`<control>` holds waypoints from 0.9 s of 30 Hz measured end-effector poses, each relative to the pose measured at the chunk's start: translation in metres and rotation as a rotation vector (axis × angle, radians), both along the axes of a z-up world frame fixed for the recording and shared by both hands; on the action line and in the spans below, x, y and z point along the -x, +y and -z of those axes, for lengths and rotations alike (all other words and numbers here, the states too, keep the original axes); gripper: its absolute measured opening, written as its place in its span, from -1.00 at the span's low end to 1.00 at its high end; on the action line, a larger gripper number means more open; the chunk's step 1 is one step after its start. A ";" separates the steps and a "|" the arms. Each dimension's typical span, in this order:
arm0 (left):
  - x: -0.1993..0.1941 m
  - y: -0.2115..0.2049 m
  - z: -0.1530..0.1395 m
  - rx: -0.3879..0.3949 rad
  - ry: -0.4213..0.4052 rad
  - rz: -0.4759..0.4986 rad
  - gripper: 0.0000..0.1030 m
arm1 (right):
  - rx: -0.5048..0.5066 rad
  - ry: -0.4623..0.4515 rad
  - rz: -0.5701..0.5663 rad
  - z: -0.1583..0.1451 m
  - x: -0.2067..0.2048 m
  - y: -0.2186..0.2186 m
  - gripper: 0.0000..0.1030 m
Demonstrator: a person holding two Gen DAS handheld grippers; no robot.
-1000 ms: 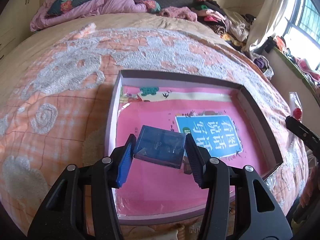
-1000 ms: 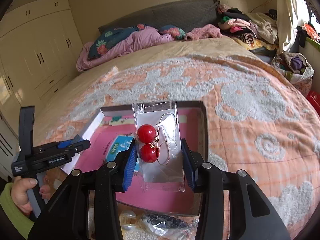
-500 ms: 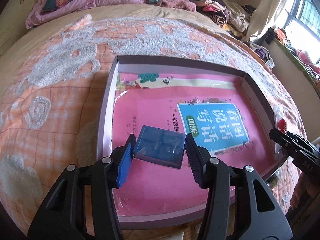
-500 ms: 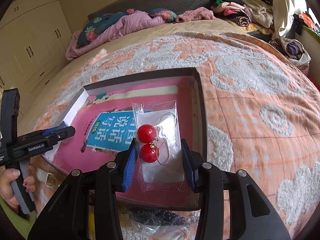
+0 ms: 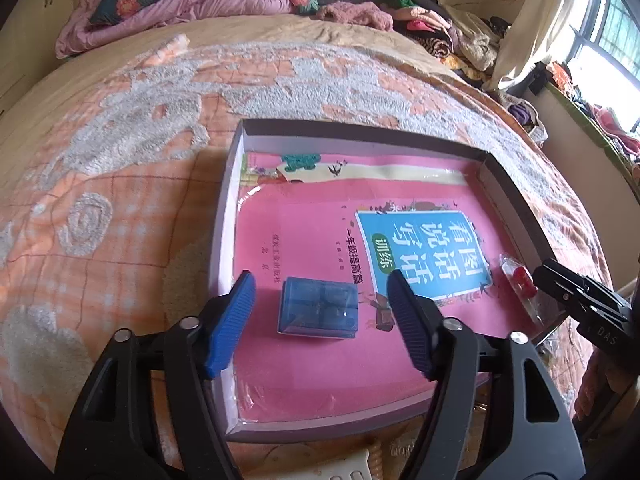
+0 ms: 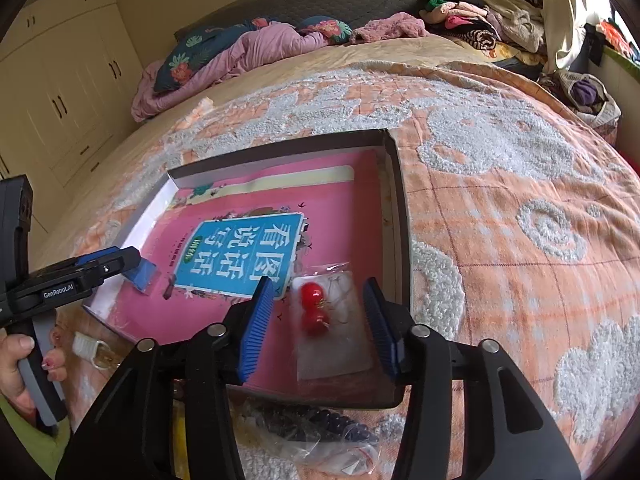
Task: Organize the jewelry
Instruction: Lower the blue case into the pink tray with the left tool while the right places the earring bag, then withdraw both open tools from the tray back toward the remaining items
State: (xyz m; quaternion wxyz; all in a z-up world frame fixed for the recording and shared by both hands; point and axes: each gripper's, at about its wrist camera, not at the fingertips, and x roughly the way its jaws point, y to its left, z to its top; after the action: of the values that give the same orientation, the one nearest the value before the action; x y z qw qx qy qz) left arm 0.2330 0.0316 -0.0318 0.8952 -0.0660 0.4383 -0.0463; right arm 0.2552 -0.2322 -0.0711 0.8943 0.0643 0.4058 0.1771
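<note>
A shallow box tray (image 5: 360, 130) (image 6: 400, 216) lies on the bed with a pink book (image 5: 320, 240) (image 6: 340, 200) inside. A small blue plastic box (image 5: 318, 307) (image 6: 143, 274) rests on the book. My left gripper (image 5: 320, 312) is open, its fingers apart on either side of the box. A clear bag of red ball earrings (image 6: 328, 316) (image 5: 520, 280) lies on the book near the tray's right wall. My right gripper (image 6: 320, 316) is open around it, not touching.
The orange and white quilt (image 5: 120, 160) (image 6: 520, 220) surrounds the tray. A bag of dark beads (image 6: 320, 428) and a small white item (image 6: 86, 346) lie at the tray's near edge. Pillows and clothes (image 5: 440, 36) are piled at the headboard.
Both grippers have opened. The blue box and the earring bag, held before, now lie loose on the pink book in the tray. Both grippers have come down closer to the tray.
</note>
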 end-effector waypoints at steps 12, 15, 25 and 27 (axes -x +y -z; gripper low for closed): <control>0.020 0.015 -0.026 0.009 -0.087 -0.046 0.74 | -0.051 -0.102 0.034 -0.036 0.024 -0.012 0.52; 0.029 0.019 -0.036 0.014 -0.114 -0.063 0.81 | -0.065 -0.123 0.040 -0.045 0.031 -0.016 0.55; 0.052 0.030 -0.058 0.050 -0.167 -0.086 0.81 | -0.086 -0.187 0.018 -0.072 0.056 -0.014 0.60; 0.056 0.031 -0.062 0.056 -0.174 -0.086 0.81 | -0.088 -0.200 0.016 -0.077 0.062 -0.014 0.60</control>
State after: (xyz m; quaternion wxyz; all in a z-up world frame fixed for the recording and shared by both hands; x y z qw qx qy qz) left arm 0.1773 0.0630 0.0300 0.9289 -0.1055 0.3540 -0.0254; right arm 0.1931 -0.2465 0.0055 0.9281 0.0887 0.3058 0.1930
